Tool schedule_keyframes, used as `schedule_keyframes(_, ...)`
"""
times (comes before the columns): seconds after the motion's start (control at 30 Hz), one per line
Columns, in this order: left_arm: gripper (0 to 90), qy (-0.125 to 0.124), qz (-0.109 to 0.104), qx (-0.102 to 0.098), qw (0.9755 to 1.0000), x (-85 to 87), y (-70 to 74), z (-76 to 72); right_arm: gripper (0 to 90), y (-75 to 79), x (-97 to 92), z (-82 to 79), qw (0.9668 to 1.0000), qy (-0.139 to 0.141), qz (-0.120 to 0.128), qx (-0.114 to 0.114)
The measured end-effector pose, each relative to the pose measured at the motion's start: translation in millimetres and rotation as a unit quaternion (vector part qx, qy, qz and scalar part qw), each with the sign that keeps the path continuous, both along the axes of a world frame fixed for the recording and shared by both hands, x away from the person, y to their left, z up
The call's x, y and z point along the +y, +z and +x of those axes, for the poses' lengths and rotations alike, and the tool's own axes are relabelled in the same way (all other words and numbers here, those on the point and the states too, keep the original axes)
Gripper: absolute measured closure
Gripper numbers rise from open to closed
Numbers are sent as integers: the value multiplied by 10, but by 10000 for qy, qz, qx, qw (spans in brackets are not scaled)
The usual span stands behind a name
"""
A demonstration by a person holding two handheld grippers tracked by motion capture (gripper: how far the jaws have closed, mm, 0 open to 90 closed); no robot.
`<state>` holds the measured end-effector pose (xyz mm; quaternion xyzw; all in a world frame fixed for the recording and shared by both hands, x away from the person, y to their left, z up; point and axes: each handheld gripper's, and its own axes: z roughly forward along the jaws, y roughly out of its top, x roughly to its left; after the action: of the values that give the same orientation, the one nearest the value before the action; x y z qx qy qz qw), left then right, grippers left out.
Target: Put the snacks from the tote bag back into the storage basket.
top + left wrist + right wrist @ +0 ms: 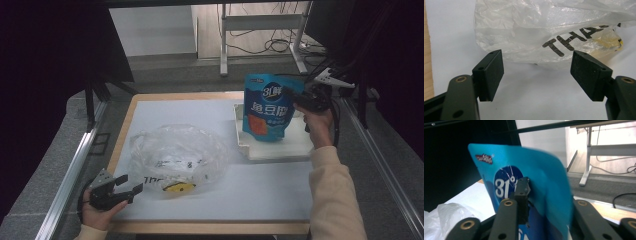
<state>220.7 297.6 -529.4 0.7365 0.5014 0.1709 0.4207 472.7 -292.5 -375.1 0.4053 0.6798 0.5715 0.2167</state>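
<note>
A blue snack pouch (267, 107) with white lettering stands upright on a white tray (280, 150) at the table's right. My right gripper (296, 101) reaches its upper right edge. In the right gripper view the pouch (544, 177) runs between the jaws, which stand apart; one pad (522, 192) lies against its printed face and the other is hidden behind it. A crumpled clear plastic bag (175, 155) with black print and a yellow patch (179, 188) lies left of centre. My left gripper (132, 183) is open just short of the bag (536, 30), nothing between its pads.
A white mat (260, 190) covers the wooden table (125, 125). Metal rails (75, 165) run along both sides. Beyond the far edge stand desk legs (223, 45) and floor cables (275, 45).
</note>
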Motion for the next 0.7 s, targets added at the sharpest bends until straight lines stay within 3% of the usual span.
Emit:
schedule_keyframes(0.1, 272, -4, -2, 1, 10000, -2, 0, 1, 612, -12, 14, -47, 10000, 11, 24, -44)
schedule_keyframes(0.2, 272, -4, -6, 3, 10000, -2, 1, 1, 527, -22, 59, -103, 9998, -80, -153, -58)
schedule_keyframes(0.4, 272, -14, -25, 10, 10000, -1, 0, 7, 408, -23, 89, -177, 9993, -278, -240, -85)
schedule_keyframes(0.7, 272, -14, -44, 24, 10000, 1, 2, 25, 340, -83, 22, -249, 9989, -385, -245, 141)
